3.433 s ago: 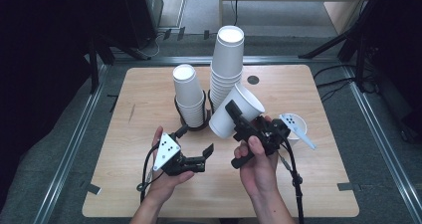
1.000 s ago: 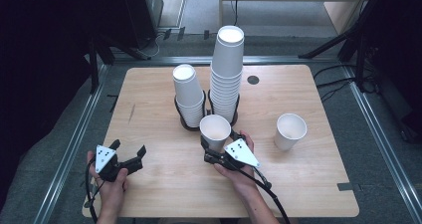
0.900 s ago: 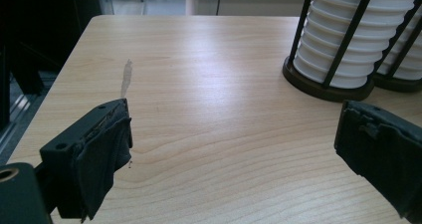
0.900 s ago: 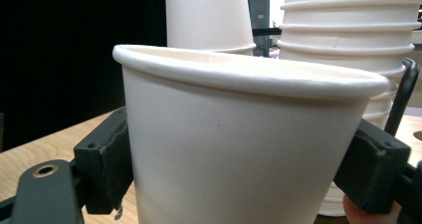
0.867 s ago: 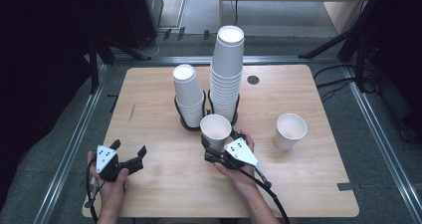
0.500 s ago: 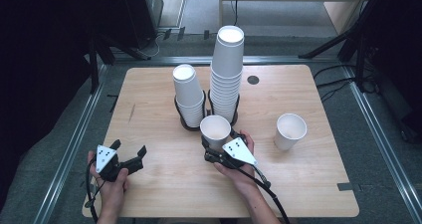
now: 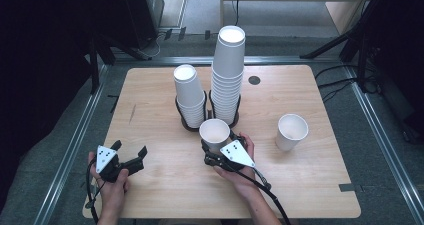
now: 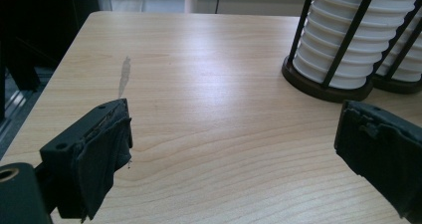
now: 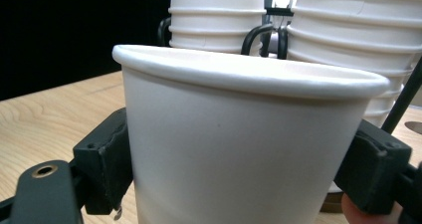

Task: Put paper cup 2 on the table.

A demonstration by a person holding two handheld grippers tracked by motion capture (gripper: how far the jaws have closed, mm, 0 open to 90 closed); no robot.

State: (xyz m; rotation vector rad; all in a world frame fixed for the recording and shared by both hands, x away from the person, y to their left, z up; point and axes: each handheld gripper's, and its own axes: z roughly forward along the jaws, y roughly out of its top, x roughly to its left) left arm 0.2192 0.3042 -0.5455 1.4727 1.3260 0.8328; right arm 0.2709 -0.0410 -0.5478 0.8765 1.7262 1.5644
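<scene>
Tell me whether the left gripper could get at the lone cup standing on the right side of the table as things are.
Probably not directly. The left gripper, jaws open and empty, sits at the table's near left; the lone cup stands far right, and the right gripper holding another cup lies between them.

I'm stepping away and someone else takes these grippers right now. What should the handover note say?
Right gripper: shut on an upright paper cup, which looks to stand on the table just in front of the two racks.
Left gripper: open, empty, near the table's front left edge.
Stacks: short stack and tall stack, upside down in black wire racks.
Done: one cup stands upright, apart, on the right side.
Left: probably release the held cup, then go on pulling cups from the stacks and setting them out.
</scene>
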